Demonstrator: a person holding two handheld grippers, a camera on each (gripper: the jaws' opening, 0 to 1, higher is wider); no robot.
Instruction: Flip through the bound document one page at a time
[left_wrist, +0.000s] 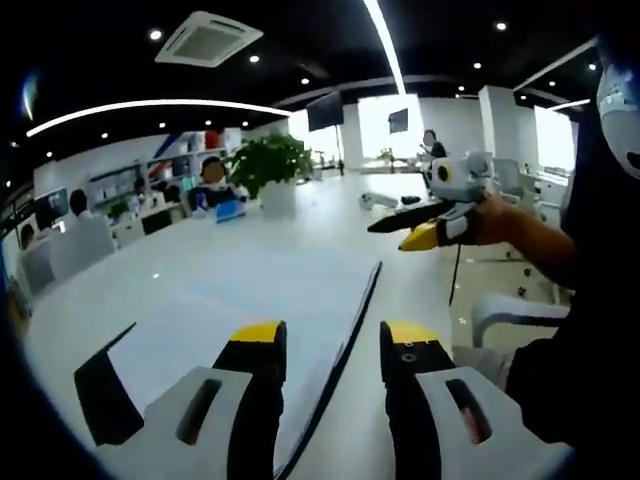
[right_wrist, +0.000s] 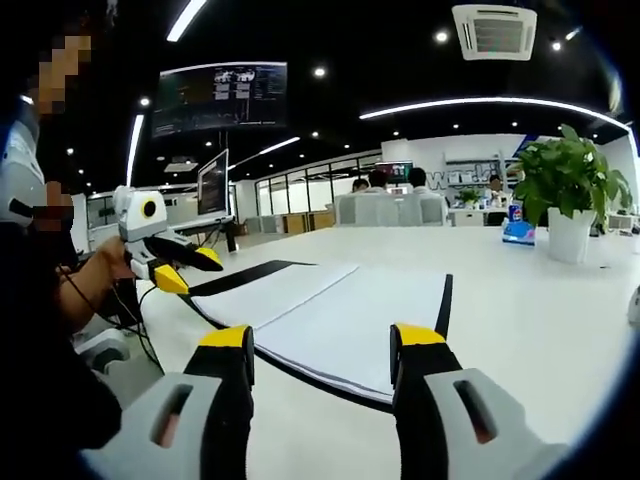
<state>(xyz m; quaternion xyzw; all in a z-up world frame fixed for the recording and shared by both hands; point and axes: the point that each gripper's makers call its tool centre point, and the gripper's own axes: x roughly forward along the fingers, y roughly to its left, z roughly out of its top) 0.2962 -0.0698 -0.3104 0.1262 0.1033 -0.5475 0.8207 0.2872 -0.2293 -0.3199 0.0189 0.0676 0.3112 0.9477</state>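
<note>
The bound document (right_wrist: 330, 315) lies open and flat on the white bench (right_wrist: 540, 300), close to the bench's near edge, its white pages framed by a black cover that shows as dark strips along the outer sides. In the right gripper view the spine fold runs away from the camera, with one page spread to each side of it.

The right gripper (right_wrist: 322, 350) hangs just above the near edge of the document, jaws spread wide and holding nothing (the yellow-tipped pads sit over the nearer page). In the left gripper view the same gripper (left_wrist: 405, 232) appears at the right, held in a hand (left_wrist: 500, 220) above the bench.

The left gripper (left_wrist: 332, 345) is low over the document (left_wrist: 250, 330), jaws likewise spread and empty, with the document's dark edge running up between them. In the right gripper view it (right_wrist: 190, 268) shows at the left, off the bench's near edge beside the black cover, its jaws a little apart.

Toward the far edge of the bench stands a potted plant (right_wrist: 568, 195) in a white pot, with a small blue box (right_wrist: 517, 232) beside it. People sit at desks beyond.
</note>
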